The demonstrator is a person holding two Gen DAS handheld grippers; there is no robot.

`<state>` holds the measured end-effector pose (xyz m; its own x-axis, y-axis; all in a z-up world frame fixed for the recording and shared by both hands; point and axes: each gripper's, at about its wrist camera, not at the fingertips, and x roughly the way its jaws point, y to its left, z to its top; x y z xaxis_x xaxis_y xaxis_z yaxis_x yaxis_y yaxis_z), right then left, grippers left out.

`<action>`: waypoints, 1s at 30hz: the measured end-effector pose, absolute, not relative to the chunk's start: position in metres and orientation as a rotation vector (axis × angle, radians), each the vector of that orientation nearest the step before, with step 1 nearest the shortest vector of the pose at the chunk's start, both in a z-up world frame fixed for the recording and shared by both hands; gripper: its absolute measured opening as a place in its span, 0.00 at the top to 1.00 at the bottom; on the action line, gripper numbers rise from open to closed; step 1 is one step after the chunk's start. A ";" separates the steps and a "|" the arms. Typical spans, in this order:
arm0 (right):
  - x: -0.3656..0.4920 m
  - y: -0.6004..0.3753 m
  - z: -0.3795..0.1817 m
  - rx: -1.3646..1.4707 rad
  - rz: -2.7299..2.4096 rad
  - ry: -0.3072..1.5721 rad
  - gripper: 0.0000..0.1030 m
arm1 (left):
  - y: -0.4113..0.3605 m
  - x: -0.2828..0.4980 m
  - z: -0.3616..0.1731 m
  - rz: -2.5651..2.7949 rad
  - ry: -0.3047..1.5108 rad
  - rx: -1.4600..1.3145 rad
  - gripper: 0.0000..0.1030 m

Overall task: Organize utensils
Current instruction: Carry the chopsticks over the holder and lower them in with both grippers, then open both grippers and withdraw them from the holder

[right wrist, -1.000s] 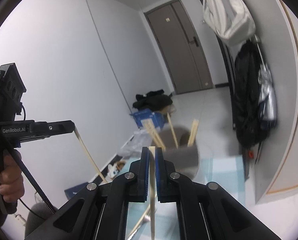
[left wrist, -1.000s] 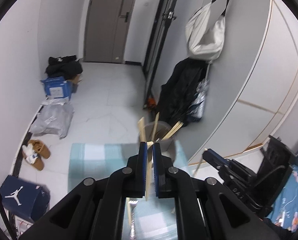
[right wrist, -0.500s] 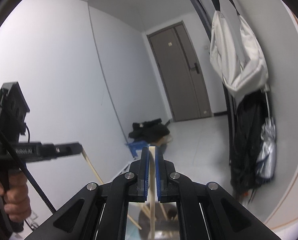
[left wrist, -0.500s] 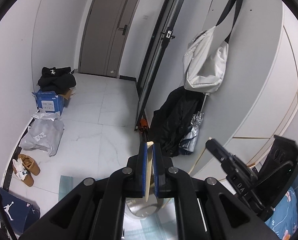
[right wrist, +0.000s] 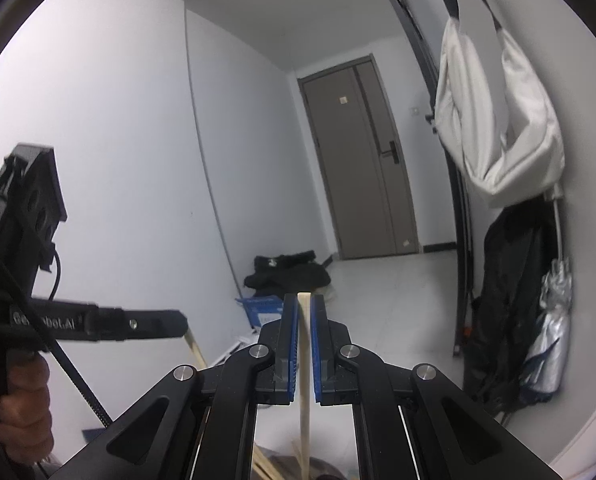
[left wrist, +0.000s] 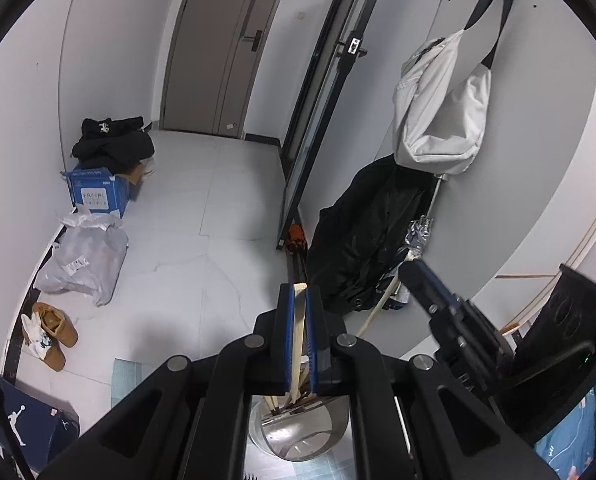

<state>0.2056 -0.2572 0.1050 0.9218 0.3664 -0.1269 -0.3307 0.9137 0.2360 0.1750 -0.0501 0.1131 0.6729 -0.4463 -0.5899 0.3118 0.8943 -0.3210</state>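
Note:
My left gripper [left wrist: 298,296] is shut on a wooden chopstick [left wrist: 296,340] that points down into a shiny metal cup [left wrist: 298,436] holding several chopsticks. My right gripper [right wrist: 303,308] is shut on another wooden chopstick [right wrist: 304,380], upright above the cup, whose rim [right wrist: 282,468] shows at the bottom edge. In the left wrist view the right gripper [left wrist: 429,284] sits to the right with its chopstick [left wrist: 377,308] hanging from it. In the right wrist view the left gripper [right wrist: 178,326] sits at the left with its chopstick [right wrist: 196,350].
The cup stands on a pale blue checked cloth [left wrist: 130,376]. Beyond lie a white tiled floor, a blue box [left wrist: 96,194], a plastic bag [left wrist: 84,258], brown shoes [left wrist: 54,334], a black coat [left wrist: 361,236] and a white bag [left wrist: 441,112] on the wall.
Both grippers have risen and tilted, so the cup has dropped from the middle of both views to the bottom edge. Each stays shut on its chopstick.

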 end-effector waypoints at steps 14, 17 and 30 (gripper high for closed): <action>0.199 -0.257 0.065 0.172 0.403 0.238 0.95 | -0.067 0.187 0.080 -0.460 0.808 -0.104 0.98; 0.196 -0.258 0.055 0.171 0.416 0.270 0.95 | -0.071 0.188 0.072 -0.467 0.824 -0.094 0.98; 0.193 -0.250 0.030 0.150 0.523 0.394 0.92 | -0.065 0.191 0.060 -0.473 0.876 -0.150 0.95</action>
<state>0.1932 -0.2497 0.0295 0.7935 0.5129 -0.3276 -0.4560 0.8575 0.2381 0.1909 -0.0652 0.0604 0.5452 -0.4571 -0.7027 0.3367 0.8871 -0.3158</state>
